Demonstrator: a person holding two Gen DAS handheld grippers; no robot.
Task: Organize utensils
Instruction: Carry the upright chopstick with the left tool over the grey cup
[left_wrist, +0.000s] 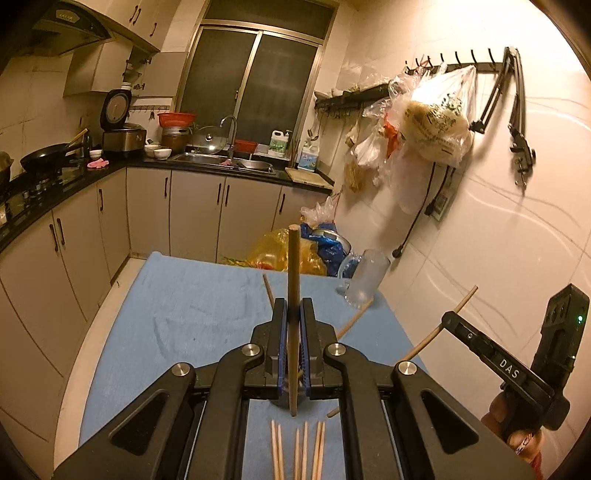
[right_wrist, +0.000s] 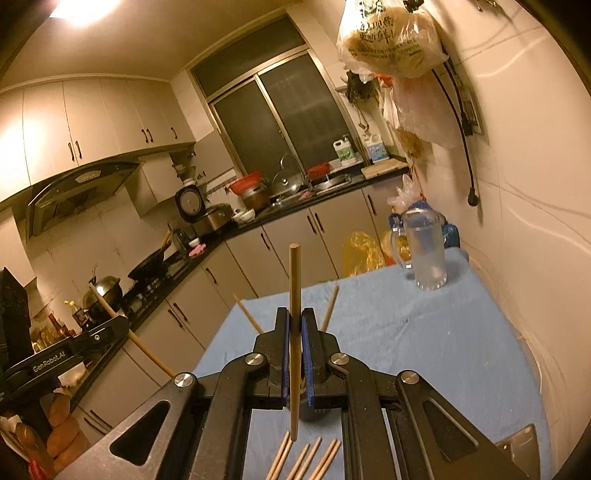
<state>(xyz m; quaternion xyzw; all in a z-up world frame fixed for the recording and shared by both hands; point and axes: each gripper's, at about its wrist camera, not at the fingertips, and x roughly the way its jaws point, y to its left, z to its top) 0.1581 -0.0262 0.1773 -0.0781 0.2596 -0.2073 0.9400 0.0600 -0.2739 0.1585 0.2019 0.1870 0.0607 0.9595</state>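
Observation:
My left gripper (left_wrist: 293, 308) is shut on one wooden chopstick (left_wrist: 293, 266) that stands upright between its blue pads. My right gripper (right_wrist: 295, 317) is shut on another upright chopstick (right_wrist: 294, 280). The right gripper also shows in the left wrist view (left_wrist: 452, 319) with its chopstick (left_wrist: 436, 328) slanting. The left gripper shows in the right wrist view (right_wrist: 110, 328). Several chopsticks (left_wrist: 297, 452) lie side by side on the blue cloth (left_wrist: 192, 306) beneath the grippers, and they also show in the right wrist view (right_wrist: 306, 459). A frosted glass mug (right_wrist: 424, 247) stands at the table's far right corner.
Two loose chopsticks (right_wrist: 328, 308) lie further out on the cloth. Plastic bags (left_wrist: 288, 251) sit on the floor beyond the table's far edge. The white tiled wall (left_wrist: 498, 221) runs along the right. Kitchen cabinets and the counter (left_wrist: 110, 173) run along the left and back.

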